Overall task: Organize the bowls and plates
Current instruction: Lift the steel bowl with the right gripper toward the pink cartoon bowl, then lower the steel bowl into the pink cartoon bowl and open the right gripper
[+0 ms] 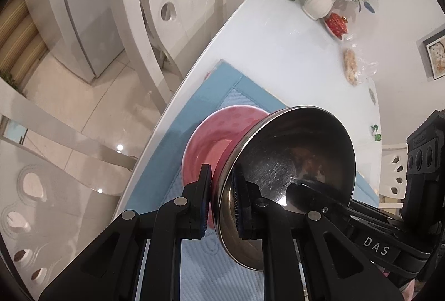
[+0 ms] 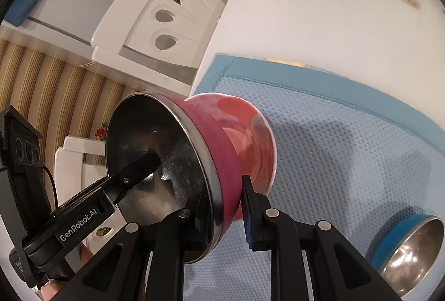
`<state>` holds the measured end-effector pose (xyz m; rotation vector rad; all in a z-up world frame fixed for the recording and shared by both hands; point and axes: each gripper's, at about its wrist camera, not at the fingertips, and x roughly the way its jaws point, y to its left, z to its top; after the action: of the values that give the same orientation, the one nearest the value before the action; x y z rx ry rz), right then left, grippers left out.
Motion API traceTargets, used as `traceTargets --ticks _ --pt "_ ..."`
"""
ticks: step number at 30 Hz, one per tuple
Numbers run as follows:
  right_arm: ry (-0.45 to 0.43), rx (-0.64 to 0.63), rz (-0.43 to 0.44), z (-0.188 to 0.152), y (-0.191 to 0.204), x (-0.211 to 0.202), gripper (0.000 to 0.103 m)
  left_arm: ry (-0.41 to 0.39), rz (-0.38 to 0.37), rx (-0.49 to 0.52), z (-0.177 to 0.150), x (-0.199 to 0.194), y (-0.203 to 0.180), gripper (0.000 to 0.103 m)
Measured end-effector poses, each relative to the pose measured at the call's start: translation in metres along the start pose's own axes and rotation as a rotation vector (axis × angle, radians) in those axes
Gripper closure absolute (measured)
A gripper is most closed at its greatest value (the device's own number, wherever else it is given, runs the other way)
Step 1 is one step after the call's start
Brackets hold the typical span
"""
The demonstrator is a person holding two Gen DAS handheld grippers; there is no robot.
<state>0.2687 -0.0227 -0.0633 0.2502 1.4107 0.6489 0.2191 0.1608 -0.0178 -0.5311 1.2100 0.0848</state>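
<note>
A pink bowl with a steel inside (image 1: 289, 162) (image 2: 222, 139) is held above the blue mat (image 1: 222, 84) (image 2: 347, 134), tilted on its side. My left gripper (image 1: 221, 203) is shut on its rim on one side, one finger inside the steel lining and one outside. My right gripper (image 2: 225, 214) is shut on the rim on the opposite side. Each gripper shows in the other's view, reaching into the bowl. A blue bowl with a steel inside (image 2: 411, 253) sits on the mat at the lower right.
The mat lies on a white table (image 1: 278, 37) (image 2: 306, 9). At the far end stand a vase of flowers (image 1: 319, 3), a red lidded dish (image 1: 338, 23) and a bag of snacks (image 1: 351, 66). White chairs (image 1: 167, 9) (image 2: 155, 23) stand along the left edge.
</note>
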Motion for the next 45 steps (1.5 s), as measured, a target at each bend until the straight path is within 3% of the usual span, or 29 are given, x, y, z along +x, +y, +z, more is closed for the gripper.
traceTargets --ticks 14,29,45 --pt "0.006 0.011 0.007 0.004 -0.009 0.02 0.086 0.024 0.032 0.021 0.007 0.026 0.007 0.091" --pt "-0.006 0.012 -0.001 0.005 -0.006 0.014 0.076 0.013 0.028 0.025 0.008 0.025 0.007 0.091" --pt "-0.028 0.041 0.008 0.002 -0.011 0.003 0.074 0.0 0.044 0.059 0.007 0.019 0.008 0.087"
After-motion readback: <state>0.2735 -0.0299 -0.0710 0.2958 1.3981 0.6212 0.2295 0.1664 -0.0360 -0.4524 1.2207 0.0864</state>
